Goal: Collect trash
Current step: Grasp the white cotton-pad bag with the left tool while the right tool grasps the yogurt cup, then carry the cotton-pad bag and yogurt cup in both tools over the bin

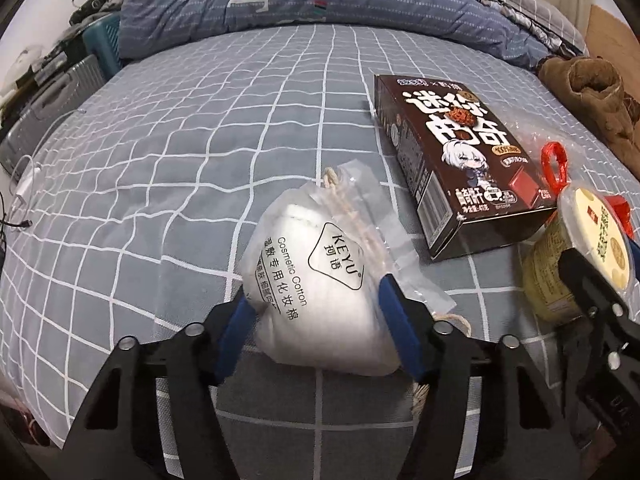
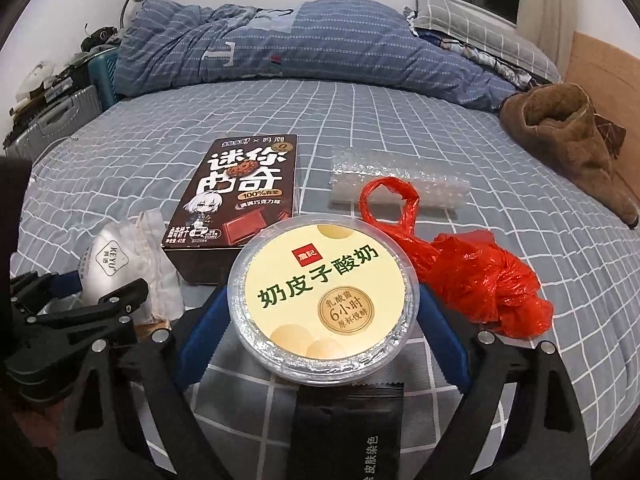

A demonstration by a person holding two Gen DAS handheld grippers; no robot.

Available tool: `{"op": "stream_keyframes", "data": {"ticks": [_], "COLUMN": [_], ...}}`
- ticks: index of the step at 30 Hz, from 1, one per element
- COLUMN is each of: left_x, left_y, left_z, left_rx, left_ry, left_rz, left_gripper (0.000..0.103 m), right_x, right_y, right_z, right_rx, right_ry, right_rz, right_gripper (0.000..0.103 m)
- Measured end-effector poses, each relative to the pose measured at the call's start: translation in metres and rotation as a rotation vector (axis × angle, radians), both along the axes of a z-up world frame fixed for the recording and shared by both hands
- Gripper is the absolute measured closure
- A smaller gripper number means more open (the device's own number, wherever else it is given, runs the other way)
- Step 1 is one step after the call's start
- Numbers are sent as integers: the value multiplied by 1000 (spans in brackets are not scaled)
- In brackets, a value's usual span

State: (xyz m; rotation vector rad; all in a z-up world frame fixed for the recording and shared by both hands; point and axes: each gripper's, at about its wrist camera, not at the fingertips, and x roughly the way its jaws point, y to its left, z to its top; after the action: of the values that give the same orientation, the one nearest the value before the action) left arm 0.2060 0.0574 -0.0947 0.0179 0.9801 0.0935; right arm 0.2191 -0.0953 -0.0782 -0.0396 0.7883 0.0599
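Note:
My left gripper [image 1: 316, 304] is shut on a white cosmetic cotton bag [image 1: 320, 280] with a drawstring, held just above the checked bed sheet; the bag also shows in the right wrist view [image 2: 108, 268]. My right gripper [image 2: 320, 312] is shut on a yoghurt cup [image 2: 324, 300] with a yellow lid, seen at the right edge of the left wrist view [image 1: 588, 240]. A brown cookie box [image 2: 240, 200] lies flat between them, also in the left wrist view [image 1: 460, 160]. A red plastic bag [image 2: 472, 276] lies right of the cup. A black sachet [image 2: 348, 432] lies under the cup.
A strip of bubble wrap [image 2: 400, 184] lies behind the red bag. A brown boot [image 2: 572, 140] lies at the right bed edge. A blue quilt [image 2: 300, 52] is bunched at the far end. A grey suitcase [image 1: 52, 108] stands left of the bed.

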Motion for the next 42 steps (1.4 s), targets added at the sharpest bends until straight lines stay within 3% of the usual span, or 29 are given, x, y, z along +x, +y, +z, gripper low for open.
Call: {"op": "stream_keyframes", "data": {"ticks": [5, 26, 42], "left_x": [-2, -42, -89], "left_y": [5, -1, -2], "left_z": [2, 41, 53], "left_rx": [-12, -27, -38], "left_ry": [-2, -82, -104], "left_rz": [7, 1, -3], "left_gripper": [50, 51, 51], "right_x": [-4, -42, -76], "right_y": [-2, -12, -20], "right_z": [5, 46, 51], "right_rx": [4, 22, 18], "right_ry": [-17, -98, -100], "right_rz": [3, 7, -17], "right_gripper": [18, 18, 18]}}
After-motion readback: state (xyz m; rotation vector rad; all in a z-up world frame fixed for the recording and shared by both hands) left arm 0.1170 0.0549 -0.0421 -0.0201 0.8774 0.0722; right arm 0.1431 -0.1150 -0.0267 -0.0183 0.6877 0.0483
